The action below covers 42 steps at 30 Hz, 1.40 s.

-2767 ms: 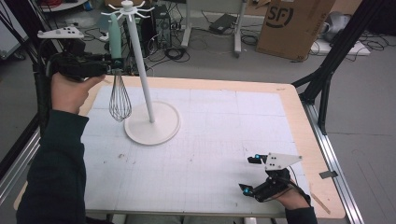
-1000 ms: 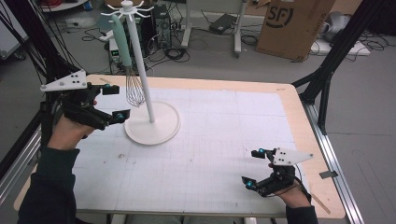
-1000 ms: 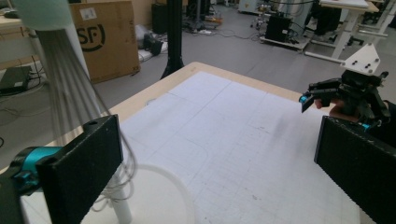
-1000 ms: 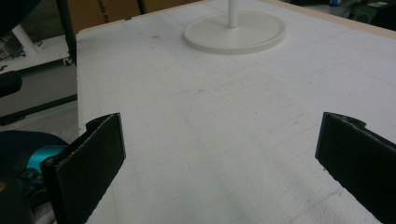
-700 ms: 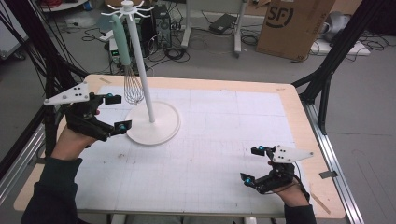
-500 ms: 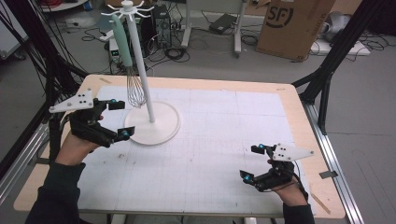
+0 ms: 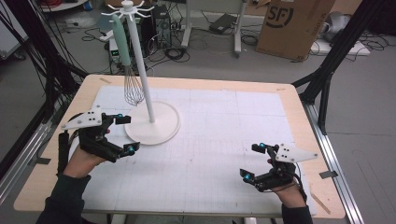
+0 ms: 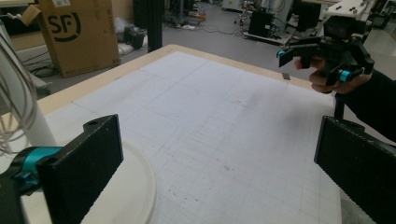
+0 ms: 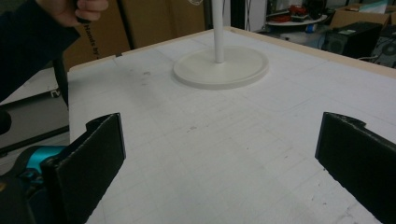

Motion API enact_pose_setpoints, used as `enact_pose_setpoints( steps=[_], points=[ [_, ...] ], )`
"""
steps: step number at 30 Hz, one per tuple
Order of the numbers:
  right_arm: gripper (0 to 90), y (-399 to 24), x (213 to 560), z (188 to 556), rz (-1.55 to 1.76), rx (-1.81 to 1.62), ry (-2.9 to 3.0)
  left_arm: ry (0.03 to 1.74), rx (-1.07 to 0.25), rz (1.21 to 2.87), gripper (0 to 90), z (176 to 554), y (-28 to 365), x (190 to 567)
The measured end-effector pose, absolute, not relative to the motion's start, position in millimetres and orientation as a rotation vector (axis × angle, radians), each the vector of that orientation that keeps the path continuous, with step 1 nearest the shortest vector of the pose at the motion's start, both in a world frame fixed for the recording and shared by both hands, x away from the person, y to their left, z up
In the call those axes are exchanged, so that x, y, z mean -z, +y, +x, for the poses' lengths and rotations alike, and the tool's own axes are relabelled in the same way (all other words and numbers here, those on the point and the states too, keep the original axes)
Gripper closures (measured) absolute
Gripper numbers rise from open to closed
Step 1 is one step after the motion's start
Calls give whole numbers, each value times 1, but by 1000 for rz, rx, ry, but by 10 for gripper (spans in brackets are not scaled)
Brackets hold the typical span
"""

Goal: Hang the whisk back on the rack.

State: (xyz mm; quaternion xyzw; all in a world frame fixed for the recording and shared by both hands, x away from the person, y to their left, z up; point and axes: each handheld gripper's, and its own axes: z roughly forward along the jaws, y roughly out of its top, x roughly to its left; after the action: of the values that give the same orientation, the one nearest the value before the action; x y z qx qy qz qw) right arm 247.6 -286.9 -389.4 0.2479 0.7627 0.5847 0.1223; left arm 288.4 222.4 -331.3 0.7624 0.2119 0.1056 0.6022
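Observation:
A white stand [image 7: 148,79] with a round base [image 7: 156,123] rises at the table's back left. A whisk [image 7: 128,70] with a pale green handle hangs from one of the hooks at its top, wire head down. My left gripper [image 7: 127,134] is low over the mat just left of the base, open and empty. My right gripper [image 7: 253,161] rests near the front right corner, open and empty. In the left gripper view the whisk wires [image 8: 11,112] and base [image 8: 135,186] show at the left. The right gripper view looks along the mat at the stand's base [image 9: 222,67].
A white gridded mat [image 7: 224,135] covers the wooden table [image 7: 299,107]. Black frame struts [image 7: 334,51] stand at the right, cables and a cardboard box [image 7: 292,23] on the floor behind. Open mat lies between the two grippers.
My left gripper let go of the whisk, which now hangs on the stand, and moved down and toward the front left. The right gripper barely shifted.

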Motion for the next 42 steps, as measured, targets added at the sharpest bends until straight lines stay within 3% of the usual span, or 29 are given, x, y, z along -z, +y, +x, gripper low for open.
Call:
enact_pose_setpoints(
  steps=[25, 42],
  points=[
    [5, -285, 394, 248, 745, -1700, 2178, 552, -241, 1755, 17, 268, 226, 398],
    [5, -281, 401, 248, 733, -1689, 2191, 558, -257, 1704, 17, 261, 230, 407]
  ],
)
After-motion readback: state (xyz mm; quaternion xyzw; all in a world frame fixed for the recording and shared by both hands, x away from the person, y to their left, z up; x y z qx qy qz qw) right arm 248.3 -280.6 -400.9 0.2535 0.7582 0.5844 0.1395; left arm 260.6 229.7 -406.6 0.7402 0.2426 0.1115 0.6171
